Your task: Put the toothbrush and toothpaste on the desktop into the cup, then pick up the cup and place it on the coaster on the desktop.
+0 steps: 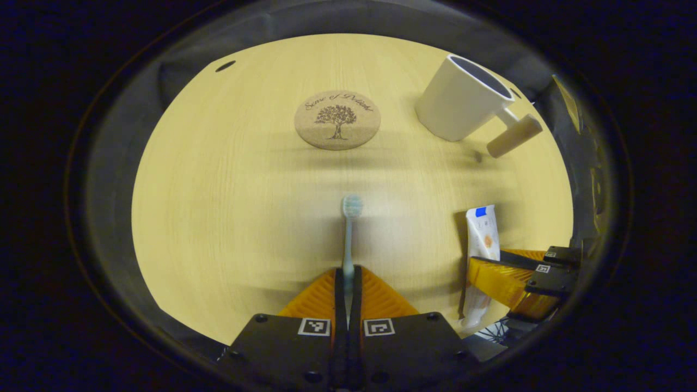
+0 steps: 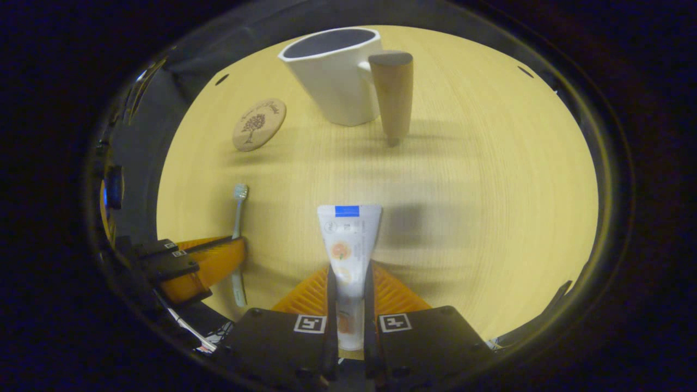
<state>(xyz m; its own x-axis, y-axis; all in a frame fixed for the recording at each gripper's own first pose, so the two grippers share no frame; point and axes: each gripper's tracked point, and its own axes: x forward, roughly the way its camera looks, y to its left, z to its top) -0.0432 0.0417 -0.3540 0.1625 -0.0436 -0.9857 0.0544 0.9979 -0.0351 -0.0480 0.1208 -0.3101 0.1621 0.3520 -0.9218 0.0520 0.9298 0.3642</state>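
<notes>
Toothbrush (image 1: 348,239) clamped in left gripper (image 1: 348,283) fingers; right gripper (image 2: 348,283) fingers clamp toothpaste (image 2: 347,245).

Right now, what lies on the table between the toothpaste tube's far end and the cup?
Nothing: in the right gripper view, bare table runs from the toothpaste tube to the cup. The coaster sits off to the side.

Open desk mid-frame, both views.
Cup (image 2: 337,76) w/ handle (image 2: 392,92) up top, coaster (image 2: 259,124) upper left; bare desk (image 2: 490,190) btwn.
</notes>
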